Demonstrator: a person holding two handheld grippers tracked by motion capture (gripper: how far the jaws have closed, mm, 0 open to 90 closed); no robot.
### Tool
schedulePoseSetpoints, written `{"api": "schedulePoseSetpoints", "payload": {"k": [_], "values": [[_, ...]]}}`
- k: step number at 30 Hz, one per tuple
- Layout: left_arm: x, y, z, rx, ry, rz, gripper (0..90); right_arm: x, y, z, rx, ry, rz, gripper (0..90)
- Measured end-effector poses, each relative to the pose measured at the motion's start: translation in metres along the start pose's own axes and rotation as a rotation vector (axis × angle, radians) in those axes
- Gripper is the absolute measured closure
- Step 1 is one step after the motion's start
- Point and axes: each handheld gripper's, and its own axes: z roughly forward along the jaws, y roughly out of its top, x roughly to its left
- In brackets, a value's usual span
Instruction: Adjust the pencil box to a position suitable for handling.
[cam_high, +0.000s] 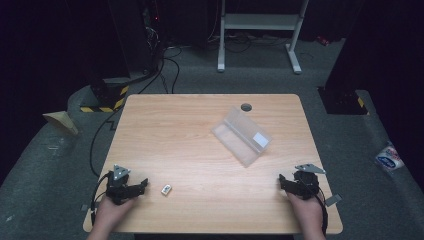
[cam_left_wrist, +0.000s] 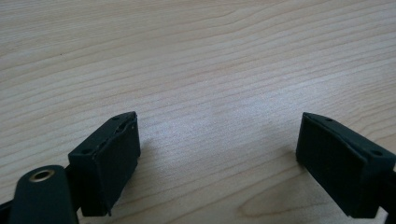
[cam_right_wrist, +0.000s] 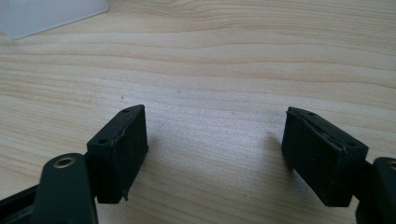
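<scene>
Bench space seen from the high view: a small white block lies just right of the left claw, well apart from the right claw; a clear plastic box sits farther off, long axis running diagonally.

Left claw is seen spread open, empty, low over bare wood.

Right claw is likewise open and empty; the box's corner shows far left.

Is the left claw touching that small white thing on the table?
Apart. The high view shows bare wood between the left claw and the small white object.
</scene>
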Motion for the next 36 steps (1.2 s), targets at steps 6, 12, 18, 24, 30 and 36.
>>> {"api": "schedulePoseSetpoints", "payload": {"k": [6,12,18,24,30,36], "values": [[0.001,0.0,0.0,0.0,-0.006,0.008,13.8,0.004,0.002,-0.004,-0.04,0.019,-0.01,29.2],[0.0,-0.001,-0.001,0.001,-0.017,0.011,14.0,0.022,0.011,-0.008,-0.087,0.104,-0.029,39.0],[0.001,-0.001,-0.001,0.002,-0.019,0.019,14.0,0.045,0.025,-0.006,-0.109,0.133,-0.082,40.8],[0.0,-0.001,-0.001,0.005,-0.028,0.026,14.0,0.068,0.04,0.006,-0.115,0.165,-0.088,40.4],[0.001,-0.001,-0.001,0.003,-0.029,0.027,14.1,0.088,0.051,0.018,-0.112,0.181,-0.107,41.8],[0.0,-0.001,-0.001,-0.001,-0.028,0.025,14.2,0.104,0.065,0.033,-0.1,0.198,-0.117,43.4]]}}
